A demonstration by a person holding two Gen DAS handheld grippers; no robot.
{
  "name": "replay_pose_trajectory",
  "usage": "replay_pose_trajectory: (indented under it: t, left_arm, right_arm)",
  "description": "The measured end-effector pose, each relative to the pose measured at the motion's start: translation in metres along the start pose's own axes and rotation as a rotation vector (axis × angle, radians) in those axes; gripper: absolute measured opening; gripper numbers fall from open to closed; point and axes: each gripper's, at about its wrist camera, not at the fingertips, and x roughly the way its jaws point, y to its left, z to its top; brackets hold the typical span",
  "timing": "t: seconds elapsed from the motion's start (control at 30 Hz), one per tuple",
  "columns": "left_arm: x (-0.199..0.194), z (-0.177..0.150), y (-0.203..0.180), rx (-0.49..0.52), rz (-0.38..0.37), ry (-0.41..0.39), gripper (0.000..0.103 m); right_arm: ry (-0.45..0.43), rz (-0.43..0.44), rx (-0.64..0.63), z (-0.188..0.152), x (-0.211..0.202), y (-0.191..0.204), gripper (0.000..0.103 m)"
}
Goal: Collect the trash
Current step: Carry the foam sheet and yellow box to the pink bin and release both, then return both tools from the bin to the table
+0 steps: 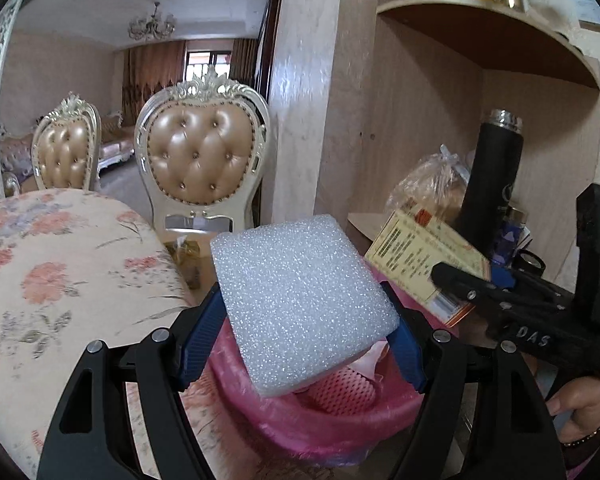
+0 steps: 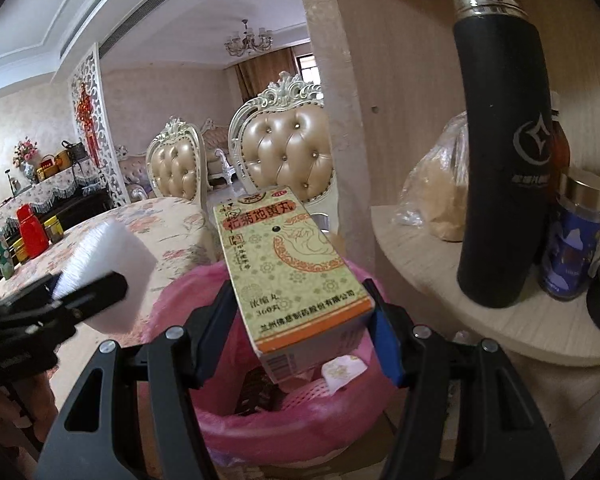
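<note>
The left gripper [image 1: 300, 320] is gripping a white foam block [image 1: 304, 304], its blue pads pressing on both sides of the block. Directly below and ahead of its fingers a pink-lined trash bin [image 1: 340, 412] is standing, with pink mesh and paper scraps lying inside. The right gripper [image 2: 300, 332] is clamping a yellow medicine box [image 2: 292, 276] between its pads, the box projecting forward over the same bin [image 2: 300, 412]. To the right of that tool a black flask [image 2: 500, 152] is standing upright on a wooden shelf [image 2: 440, 300]. A floral-clothed table [image 1: 60, 272] is lying to the left of both tools.
</note>
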Motion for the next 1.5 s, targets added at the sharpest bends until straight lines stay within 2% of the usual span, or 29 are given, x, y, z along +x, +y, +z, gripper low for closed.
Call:
replay_pose_trajectory:
  t: [0.17, 0.2, 0.23, 0.3, 0.43, 0.53, 0.73, 0.9, 1.13, 1.3, 1.5]
  left_arm:
    - [0.024, -0.001, 0.004, -0.012, -0.009, 0.041, 0.072]
    - [0.027, -0.003, 0.005, -0.018, -0.004, 0.046, 0.074]
    - [0.031, -0.004, 0.008, -0.03, -0.003, 0.057, 0.082]
    - [0.03, -0.006, 0.015, -0.048, 0.021, 0.049, 0.088]
    - [0.014, -0.009, 0.032, -0.079, 0.072, 0.028, 0.093]
    - [-0.005, -0.012, 0.048, -0.13, 0.097, 0.016, 0.094]
    - [-0.054, -0.017, 0.068, -0.152, 0.152, -0.003, 0.094]
    - [-0.103, -0.027, 0.097, -0.163, 0.26, 0.006, 0.094]
    - [-0.199, -0.058, 0.149, -0.174, 0.497, -0.034, 0.094]
    - [-0.261, -0.083, 0.184, -0.212, 0.611, -0.049, 0.094]
    - [-0.318, -0.106, 0.221, -0.261, 0.714, -0.054, 0.094]
  right_arm:
    - [0.008, 0.012, 0.016, 0.004, 0.011, -0.009, 0.064]
    - [0.009, 0.014, 0.021, 0.005, 0.014, -0.01, 0.07]
    - [0.009, 0.029, 0.037, 0.005, 0.015, -0.013, 0.074]
    - [-0.001, 0.037, 0.057, 0.006, 0.014, -0.013, 0.077]
    - [-0.009, 0.032, 0.047, 0.006, 0.006, -0.007, 0.077]
    - [-0.012, 0.033, 0.045, 0.008, -0.001, -0.005, 0.077]
    - [0.002, 0.055, 0.016, 0.007, -0.012, 0.019, 0.077]
    - [0.012, 0.121, -0.017, 0.005, -0.017, 0.059, 0.079]
    - [0.062, 0.267, -0.118, -0.009, -0.013, 0.152, 0.079]
    - [0.112, 0.38, -0.182, -0.025, -0.009, 0.222, 0.079]
    - [0.167, 0.504, -0.268, -0.046, -0.014, 0.303, 0.079]
